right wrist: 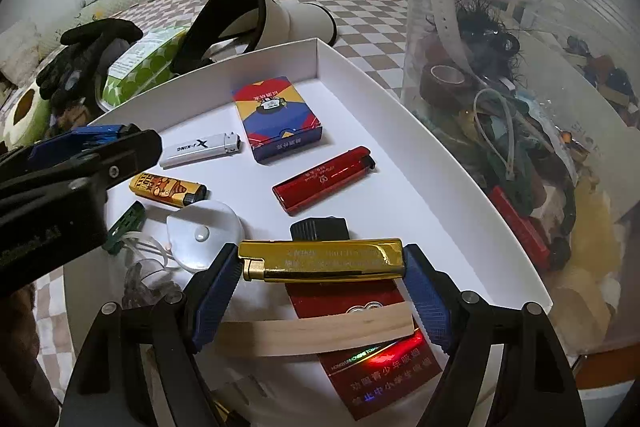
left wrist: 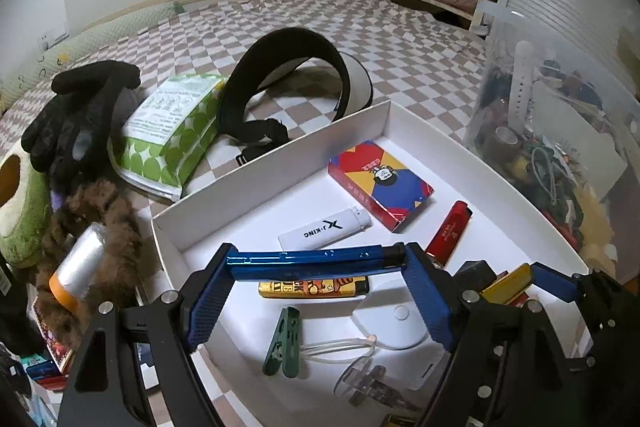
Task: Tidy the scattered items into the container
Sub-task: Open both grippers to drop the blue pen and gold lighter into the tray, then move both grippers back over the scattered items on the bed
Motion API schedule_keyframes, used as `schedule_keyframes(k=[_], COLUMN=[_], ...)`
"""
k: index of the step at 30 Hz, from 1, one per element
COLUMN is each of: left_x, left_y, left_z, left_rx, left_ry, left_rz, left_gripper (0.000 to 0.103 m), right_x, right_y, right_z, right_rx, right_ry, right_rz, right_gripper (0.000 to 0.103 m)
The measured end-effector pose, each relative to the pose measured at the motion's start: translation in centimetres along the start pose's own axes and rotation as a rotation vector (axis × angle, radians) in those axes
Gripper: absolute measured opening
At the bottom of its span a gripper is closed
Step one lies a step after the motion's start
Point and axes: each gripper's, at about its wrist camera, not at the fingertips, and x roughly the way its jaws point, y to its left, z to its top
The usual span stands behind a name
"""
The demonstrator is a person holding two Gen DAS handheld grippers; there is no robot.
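Left gripper [left wrist: 318, 261]: closed on a blue lighter [left wrist: 308, 257], held crosswise between the fingertips above the white tray [left wrist: 280, 151].
Right gripper [right wrist: 322, 261]: closed on a gold lighter [right wrist: 320, 259], held crosswise over the tray's near end; the left gripper shows at the left edge of this view.
Tray contents: white lighter [left wrist: 325, 229], red lighter [left wrist: 448, 231], yellow lighter [left wrist: 312, 286], card pack [left wrist: 380, 183], green clip [left wrist: 282, 341], white disc [left wrist: 394, 319], clear plug [left wrist: 364, 381].
Under right gripper: black cap [right wrist: 320, 227], wood strip [right wrist: 316, 337], red pack [right wrist: 380, 367], all in the tray.
Obstructions: the gold lighter hides part of the black cap; the blue lighter crosses over the yellow lighter in the left view.
Bin [right wrist: 520, 107]: clear, full of mixed items, just beside the tray's right wall.
Outside the tray, on the checked bed [left wrist: 280, 15]: visor [left wrist: 296, 67], green pouch [left wrist: 172, 131], black glove [left wrist: 76, 111], brown fur [left wrist: 100, 227], tape roll [left wrist: 78, 269].
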Motion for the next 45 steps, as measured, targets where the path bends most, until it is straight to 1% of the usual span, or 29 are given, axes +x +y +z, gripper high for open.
schedule_keyframes(k=[1, 3, 5, 13, 14, 16, 21, 28, 33, 42, 45], left_x=[0.1, 0.2, 0.2, 0.1, 0.1, 0.1, -0.1, -0.9, -1.9, -5.5, -7.1], left_y=[0.0, 0.1, 0.1, 0.0, 0.0, 0.0, 0.1, -0.1, -0.1, 2.4, 3.5], left_z=[0.0, -0.1, -0.1, -0.2, -0.2, -0.3, -0.4, -0.6, -0.9, -2.0, -2.4], left_rx=[-0.001, -0.003, -0.004, 0.001, 0.002, 0.004, 0.006, 0.014, 0.039, -0.022, -0.033], left_ry=[0.006, 0.01, 0.01, 0.011, 0.012, 0.014, 0.017, 0.02, 0.002, -0.058, -0.077], left_rz=[0.003, 0.005, 0.007, 0.012, 0.014, 0.017, 0.022, 0.022, 0.06, 0.05, 0.058], left_gripper=[0.084, 0.091, 0.093, 0.093, 0.093, 0.093, 0.093, 0.093, 0.093, 0.093, 0.093], right_x=[0.0, 0.1, 0.1, -0.5, -0.5, -0.6, -0.6, -0.8, -1.4, -2.9, -3.5], right_y=[0.0, 0.1, 0.2, 0.3, 0.3, 0.3, 0.2, 0.6, 0.8, 1.4, 1.9], right_z=[0.0, -0.1, -0.1, 0.0, 0.0, 0.0, 0.1, 0.0, 0.1, 0.3, 0.4], right_rx=[0.0, -0.004, -0.007, -0.014, -0.014, -0.013, -0.002, -0.015, -0.019, -0.016, -0.024], right_ry=[0.002, 0.004, 0.003, -0.016, -0.019, -0.025, -0.029, -0.037, -0.049, -0.08, -0.09], right_rz=[0.0, -0.005, -0.011, -0.006, -0.009, -0.016, -0.006, -0.018, -0.019, -0.028, -0.019], right_gripper=[0.081, 0.081, 0.081, 0.083, 0.084, 0.093, 0.093, 0.094, 0.095, 0.095, 0.095])
